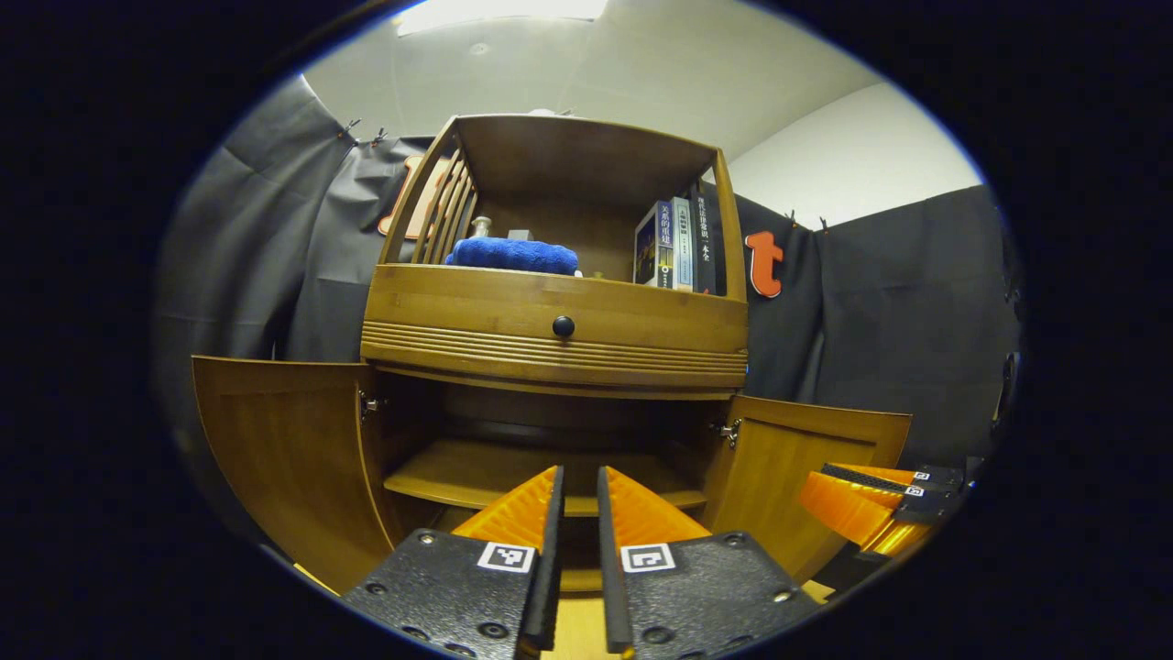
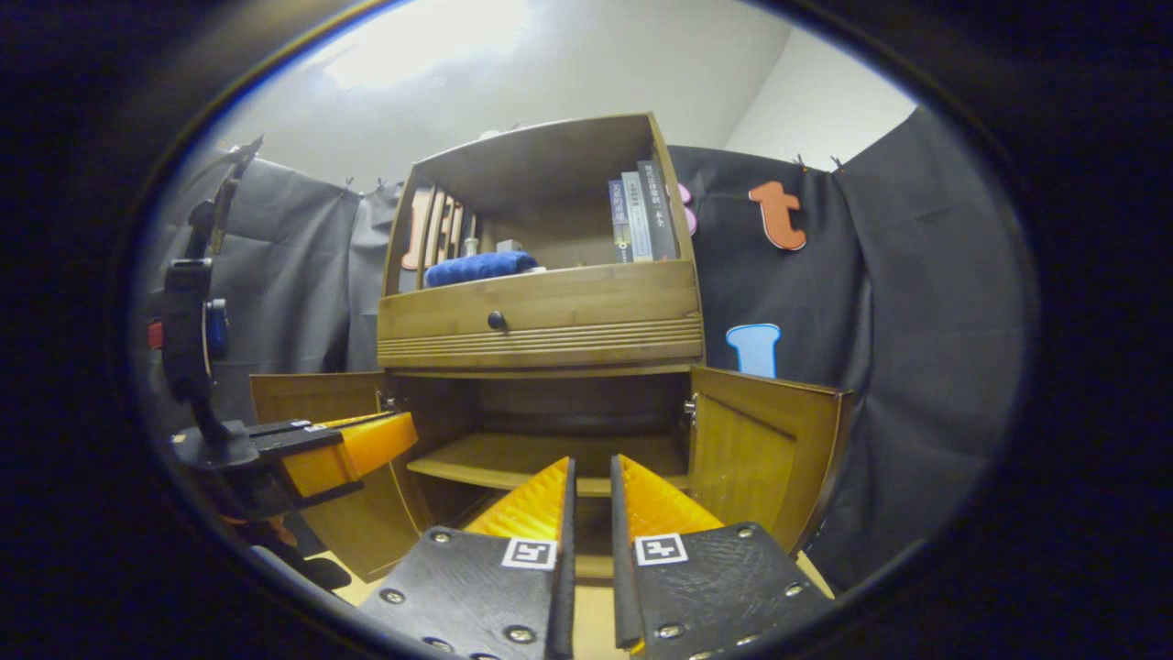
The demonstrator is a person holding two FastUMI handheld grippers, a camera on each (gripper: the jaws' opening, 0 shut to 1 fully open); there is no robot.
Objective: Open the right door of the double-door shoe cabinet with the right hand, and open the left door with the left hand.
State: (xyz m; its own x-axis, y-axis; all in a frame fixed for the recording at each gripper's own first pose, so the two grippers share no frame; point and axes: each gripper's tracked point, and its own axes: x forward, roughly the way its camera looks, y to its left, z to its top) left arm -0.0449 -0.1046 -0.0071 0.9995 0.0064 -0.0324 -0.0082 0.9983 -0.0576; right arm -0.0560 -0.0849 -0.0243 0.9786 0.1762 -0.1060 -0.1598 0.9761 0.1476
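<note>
Left door (image 1: 284,458) and right door (image 1: 806,477) of the shoe cabinet (image 1: 554,330) stand open; left gripper (image 1: 579,481) and right gripper (image 2: 591,469) narrow, holding nothing.

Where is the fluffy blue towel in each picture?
Left gripper view: the blue towel lies on the open top shelf, left of the middle, just above the drawer.
Right gripper view: the blue towel lies on that same shelf, at its left side, upper left of the picture's middle.
Shared landmark: the round black drawer knob sits just below the towel in both views.
</note>
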